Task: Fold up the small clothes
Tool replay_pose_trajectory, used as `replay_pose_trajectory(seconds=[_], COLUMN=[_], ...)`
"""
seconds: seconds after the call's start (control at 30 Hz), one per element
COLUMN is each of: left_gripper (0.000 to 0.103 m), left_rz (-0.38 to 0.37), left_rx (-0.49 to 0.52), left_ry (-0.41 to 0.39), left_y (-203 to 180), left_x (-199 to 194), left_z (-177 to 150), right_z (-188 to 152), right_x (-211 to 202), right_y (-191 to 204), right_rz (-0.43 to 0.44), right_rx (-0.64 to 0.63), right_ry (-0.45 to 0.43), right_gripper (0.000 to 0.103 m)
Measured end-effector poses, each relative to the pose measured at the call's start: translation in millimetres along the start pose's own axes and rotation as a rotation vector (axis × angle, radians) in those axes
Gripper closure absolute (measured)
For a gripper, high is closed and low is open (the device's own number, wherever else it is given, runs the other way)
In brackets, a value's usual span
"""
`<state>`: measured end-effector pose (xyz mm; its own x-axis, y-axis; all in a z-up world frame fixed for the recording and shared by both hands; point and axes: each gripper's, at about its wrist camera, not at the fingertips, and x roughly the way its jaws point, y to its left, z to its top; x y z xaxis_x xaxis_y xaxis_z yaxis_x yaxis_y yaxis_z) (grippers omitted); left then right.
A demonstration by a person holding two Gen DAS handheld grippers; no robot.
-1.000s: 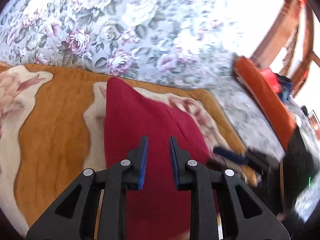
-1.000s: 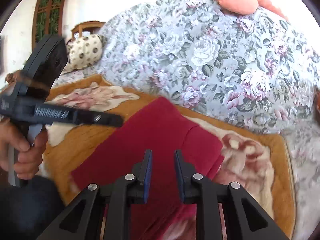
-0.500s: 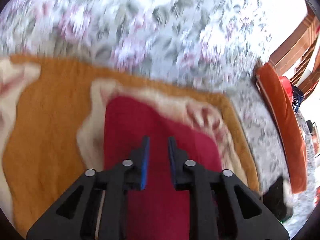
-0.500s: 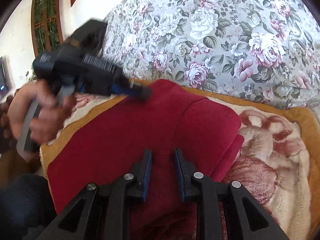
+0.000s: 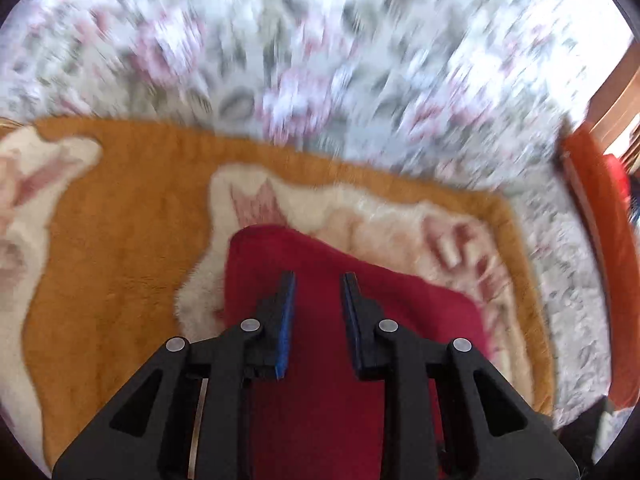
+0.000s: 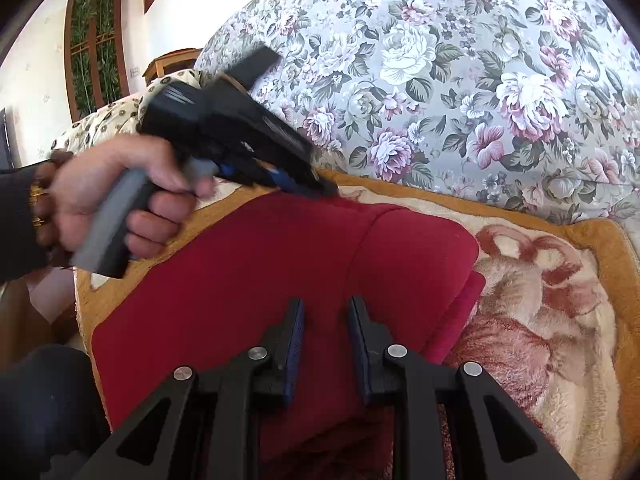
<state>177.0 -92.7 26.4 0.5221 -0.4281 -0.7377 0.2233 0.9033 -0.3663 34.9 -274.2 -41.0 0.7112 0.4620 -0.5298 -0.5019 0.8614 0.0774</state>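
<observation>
A dark red garment [image 5: 420, 320] lies folded flat on an orange and cream fleece blanket [image 5: 120, 240]. My left gripper [image 5: 318, 280] hovers over its far part, jaws opening, and only the flat cloth shows in the narrow gap, with no pinch. In the right wrist view the red garment [image 6: 280, 264] fills the middle, a fold line running down it. My right gripper [image 6: 326, 304] stands low over its near part, open a little and gripping nothing. A person's hand [image 6: 112, 200] holds the left gripper [image 6: 316, 186], its tips at the garment's far edge.
A grey floral cover [image 6: 440, 80] rises behind the blanket [image 6: 540, 300]. An orange cushion [image 5: 600, 240] lies at the right in the left wrist view. A spotted pillow [image 6: 108, 116] and wooden furniture [image 6: 172, 60] sit at the far left.
The left gripper swung in over the garment and its tips now meet the far edge; its jaws stand slightly wider. The right gripper sank closer to the cloth.
</observation>
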Motion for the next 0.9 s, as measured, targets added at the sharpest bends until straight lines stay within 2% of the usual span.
replay_pose_trajectory(seconds=[0.03,0.07,0.1,0.2,0.3,0.33,0.43,0.5,0.53,0.6,0.63,0.73,0.87,0.9], left_gripper=[0.076,0.066,0.062,0.062,0.060,0.060,0.056,0.055,0.055,0.055,0.055,0.055,0.055,0.055], left_rz=[-0.020,-0.046,-0.073,-0.115,-0.128,-0.117,-0.105,-0.091,-0.094,-0.126,-0.135,-0.142,-0.143,-0.145], left_rx=[-0.013,-0.024,-0.027,-0.010,0.029,0.045,0.054,0.072,0.070,0.044,0.032,0.020,0.012,0.009], left_ry=[-0.036,-0.061,-0.073,-0.114,-0.230,-0.248,-0.262,-0.259,-0.260,-0.248,-0.251,-0.251,-0.252,-0.252], left_y=[-1.5,-2.0,-2.5,-4.1,-6.1,-9.7,-16.5,-18.1,-17.2,-13.2,-11.0,-9.4,-10.4,-10.4], left_x=[-11.7,-22.0,-30.1,-43.2,-54.6,-55.9,-55.2,-53.7,-54.5,-52.1,-53.3,-53.7,-53.0,-52.8], left_z=[-8.9,-21.6,-36.5,-83.2,-121.0,-126.8,-132.2,-133.6,-133.2,-131.4,-132.2,-133.1,-132.9,-133.1], right_z=[0.4,1.0,3.0,23.8,57.4,68.9,95.9,102.2,100.8,86.5,79.9,86.2,92.2,87.6], right_x=[0.1,0.0,-0.8,-9.0,-19.0,-13.8,22.1,48.0,59.7,87.3,92.0,79.4,34.0,30.1], right_y=[1.9,2.6,2.9,-7.7,-22.7,-28.7,-28.4,-28.0,-27.8,-31.3,-36.6,-46.2,-54.2,-59.3], right_rz=[-0.009,-0.012,-0.009,0.033,-0.049,-0.064,-0.061,-0.013,0.009,-0.017,-0.011,0.002,-0.042,-0.053], right_rx=[-0.009,-0.012,-0.012,0.030,0.035,0.038,-0.007,-0.017,-0.031,-0.071,-0.058,0.030,0.072,0.093], right_ry=[0.002,0.006,0.013,0.063,-0.005,-0.002,0.076,0.142,0.182,0.308,0.323,0.289,0.128,0.119], right_gripper=[0.081,0.081,0.080,0.080,0.080,0.080,0.080,0.080,0.080,0.081,0.081,0.082,0.080,0.079])
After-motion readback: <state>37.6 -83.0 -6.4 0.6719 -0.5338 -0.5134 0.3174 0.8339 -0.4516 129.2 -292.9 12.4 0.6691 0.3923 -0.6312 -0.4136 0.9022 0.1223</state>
